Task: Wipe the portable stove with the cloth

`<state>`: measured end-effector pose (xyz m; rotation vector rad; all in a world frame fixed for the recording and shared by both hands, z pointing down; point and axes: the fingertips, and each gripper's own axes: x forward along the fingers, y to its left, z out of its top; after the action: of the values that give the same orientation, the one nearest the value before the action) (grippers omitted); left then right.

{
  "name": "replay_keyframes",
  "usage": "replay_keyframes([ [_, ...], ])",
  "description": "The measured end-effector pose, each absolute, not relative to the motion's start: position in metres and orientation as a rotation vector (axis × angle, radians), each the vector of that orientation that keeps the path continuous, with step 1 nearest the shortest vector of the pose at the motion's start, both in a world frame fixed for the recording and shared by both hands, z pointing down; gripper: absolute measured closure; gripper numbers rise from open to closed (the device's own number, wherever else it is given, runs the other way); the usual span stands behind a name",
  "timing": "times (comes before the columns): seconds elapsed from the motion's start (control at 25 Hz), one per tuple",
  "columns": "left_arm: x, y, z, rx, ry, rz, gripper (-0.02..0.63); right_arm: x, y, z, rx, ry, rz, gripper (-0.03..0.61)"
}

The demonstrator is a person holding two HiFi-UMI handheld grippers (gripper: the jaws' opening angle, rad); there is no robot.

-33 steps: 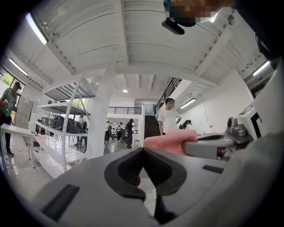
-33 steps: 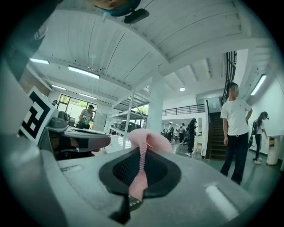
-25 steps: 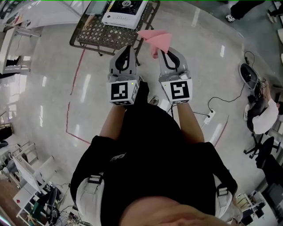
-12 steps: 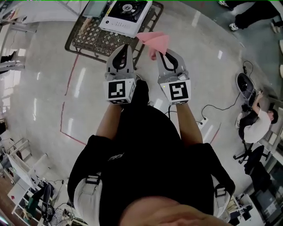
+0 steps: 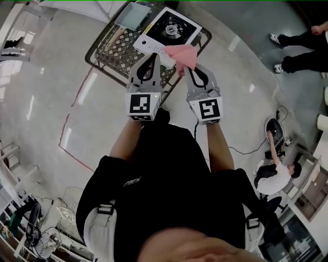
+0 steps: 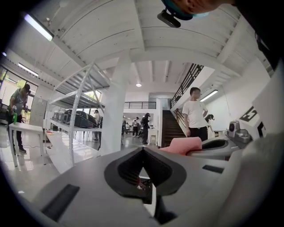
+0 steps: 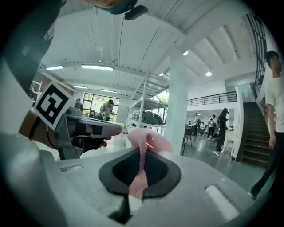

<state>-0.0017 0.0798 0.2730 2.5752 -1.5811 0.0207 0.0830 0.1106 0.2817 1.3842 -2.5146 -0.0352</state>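
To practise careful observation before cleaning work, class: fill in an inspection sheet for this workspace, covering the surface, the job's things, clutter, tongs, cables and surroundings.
Surface: lattice-top table on a glossy floor.
Job's things: white portable stove on the table; pink cloth held up in the tongs.
Clutter: flat pale tray at the table's far corner.
Tongs: left tongs shut, empty; right tongs shut on the pink cloth.
Cables: one cable across the floor, to the right.
Surroundings: red floor tape; seated person; standing legs.

Nothing legible here: no words, numbers or brand names anywhere. The only sign-like marks are the black-and-white square marker patterns, one on the cube of the left tool (image 5: 152,56) and one on the cube of the right tool (image 5: 186,66).
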Motion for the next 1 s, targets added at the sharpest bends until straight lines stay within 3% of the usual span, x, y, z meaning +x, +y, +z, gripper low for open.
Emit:
replay_keyframes([
  [0.52,-0.085,0.022,0.312,2.250,-1.858,0.030,0.615,0.008,0.017,0.322,0.899,-2.563,-0.070,0.571],
  [1.0,-0.102,-0.009,0.387,1.774,-2.128,0.110,0.615,-0.011,-0.055,0.397,0.374,-2.590,-0.082,0.571],
])
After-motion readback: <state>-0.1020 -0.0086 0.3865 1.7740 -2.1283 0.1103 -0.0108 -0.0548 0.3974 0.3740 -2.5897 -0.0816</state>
